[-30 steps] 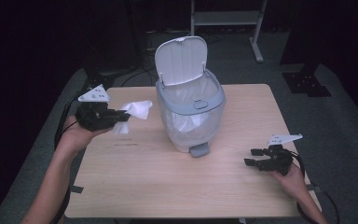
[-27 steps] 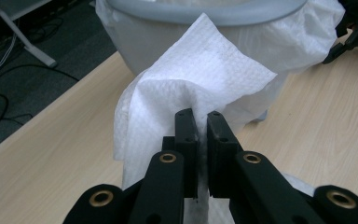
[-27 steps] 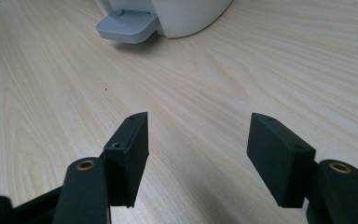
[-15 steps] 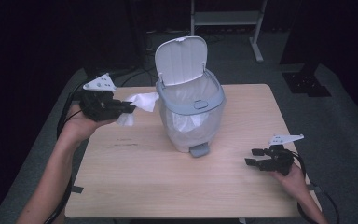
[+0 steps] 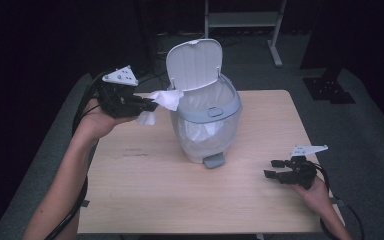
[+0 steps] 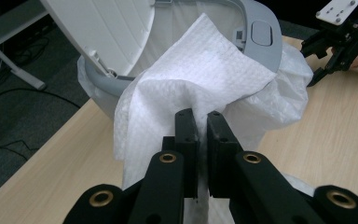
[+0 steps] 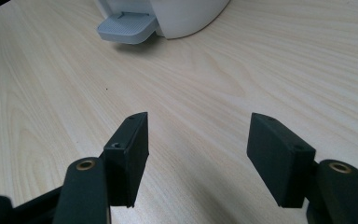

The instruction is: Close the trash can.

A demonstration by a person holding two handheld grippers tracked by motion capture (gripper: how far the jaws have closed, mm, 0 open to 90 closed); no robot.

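My left claw [image 5: 147, 105] pinches a paper towel [image 6: 191, 93] beside the open bin [image 5: 207, 117]; my right claw [image 7: 198, 154], jaws apart, faces the bin's pedal [image 7: 126, 27] across the worktop [image 5: 145, 185].

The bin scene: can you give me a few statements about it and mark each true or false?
1. The bin has its lid up. True.
2. The left claw is shut on a tissue. True.
3. The right claw holds a tissue. False: it is open with nothing in it, low over the table.
4. The bin has no liner. False: a white bag lines it.
5. A grey pedal sits at the bin's base. True.
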